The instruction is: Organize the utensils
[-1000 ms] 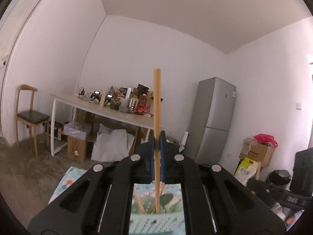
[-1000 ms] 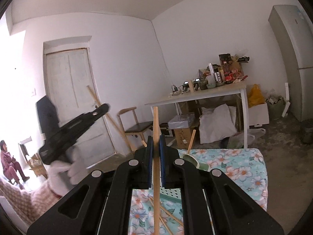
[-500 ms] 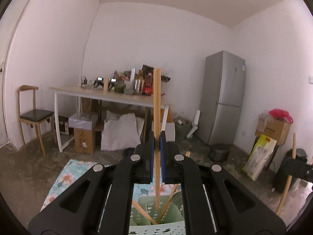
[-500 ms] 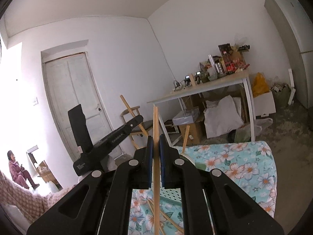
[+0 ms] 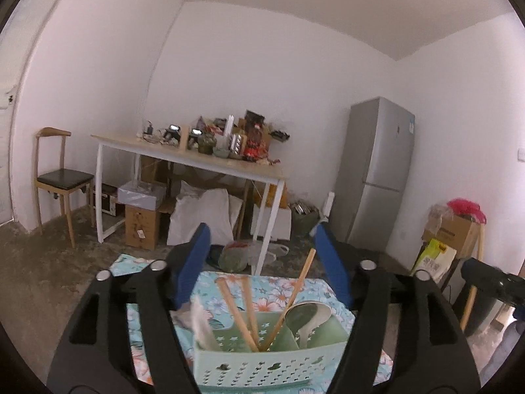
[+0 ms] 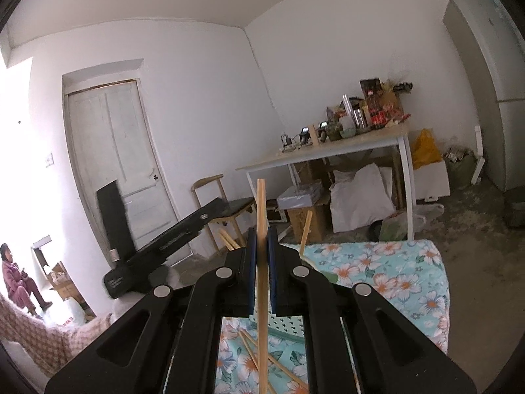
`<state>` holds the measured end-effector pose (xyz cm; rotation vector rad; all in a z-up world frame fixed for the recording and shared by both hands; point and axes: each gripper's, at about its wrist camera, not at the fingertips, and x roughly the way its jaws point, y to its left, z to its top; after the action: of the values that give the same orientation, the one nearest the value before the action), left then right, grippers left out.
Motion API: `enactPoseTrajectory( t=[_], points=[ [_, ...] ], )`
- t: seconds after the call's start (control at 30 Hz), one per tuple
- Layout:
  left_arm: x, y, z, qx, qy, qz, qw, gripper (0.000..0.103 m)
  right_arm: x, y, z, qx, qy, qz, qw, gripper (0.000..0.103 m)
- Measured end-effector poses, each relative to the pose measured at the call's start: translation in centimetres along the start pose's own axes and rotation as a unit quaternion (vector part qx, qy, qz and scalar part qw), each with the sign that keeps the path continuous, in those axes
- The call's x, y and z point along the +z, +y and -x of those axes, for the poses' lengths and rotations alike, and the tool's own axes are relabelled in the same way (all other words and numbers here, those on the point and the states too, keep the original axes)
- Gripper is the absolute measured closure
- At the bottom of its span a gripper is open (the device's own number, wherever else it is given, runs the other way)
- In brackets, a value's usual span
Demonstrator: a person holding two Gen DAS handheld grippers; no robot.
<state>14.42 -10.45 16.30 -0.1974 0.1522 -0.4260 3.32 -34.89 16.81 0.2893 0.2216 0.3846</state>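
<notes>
My left gripper (image 5: pixel 262 262) is open and empty, held just above a mint-green perforated utensil basket (image 5: pixel 269 366). Three wooden chopsticks (image 5: pixel 242 315) lean inside it, beside green spoons (image 5: pixel 308 317). My right gripper (image 6: pixel 261 262) is shut on an upright wooden chopstick (image 6: pixel 261 216). Loose chopsticks (image 6: pixel 279 366) lie on the floral tablecloth (image 6: pixel 403 279) below it. The basket's edge (image 6: pixel 285 323) shows between the right gripper's arms. The left gripper body (image 6: pixel 170 239) shows at the left of the right wrist view.
A white-legged table (image 5: pixel 197 161) piled with clutter stands against the far wall. There is a wooden chair (image 5: pixel 59 177), a grey fridge (image 5: pixel 377 170), boxes and bags on the floor, and a white door (image 6: pixel 115 164). A seated person (image 6: pixel 19 275) shows far left.
My left gripper has opened and let go of its chopstick, which now leans in the basket. My right gripper still holds its chopstick and has shifted slightly.
</notes>
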Motion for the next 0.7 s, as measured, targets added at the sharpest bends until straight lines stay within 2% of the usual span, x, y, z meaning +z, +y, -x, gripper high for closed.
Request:
enactPoseTrajectory(
  t=[0.13,0.23,0.47,0.6,0.7],
  points=[
    [-0.2,1.6,4.0,0.009,-0.013,0.015,0.9998,0.03,1.3,1.4,0.2,-0.005,-0.013,0.019,1.0,0.096],
    [-1.6,3.0,5.9,0.012,0.001,0.028,0.9995,0.026,2.8,2.3,-0.5,-0.008,-0.025,0.027,0.999,0.096],
    [-8.4,6.8,8.0,0.019,0.087,0.06,0.9942,0.021,7.0,4.4,-3.9,-0.028,-0.065,0.056,0.996,0.096],
    [-13.4,8.2,7.9,0.008,0.168,0.087,0.9818,0.021,8.4,4.9,-6.5,-0.035,-0.081,0.06,0.994,0.096],
    [-16.1,8.2,8.3,0.001,0.198,0.087,0.9764,0.021,8.9,5.0,-9.2,-0.045,-0.082,0.071,0.993,0.096]
  ],
)
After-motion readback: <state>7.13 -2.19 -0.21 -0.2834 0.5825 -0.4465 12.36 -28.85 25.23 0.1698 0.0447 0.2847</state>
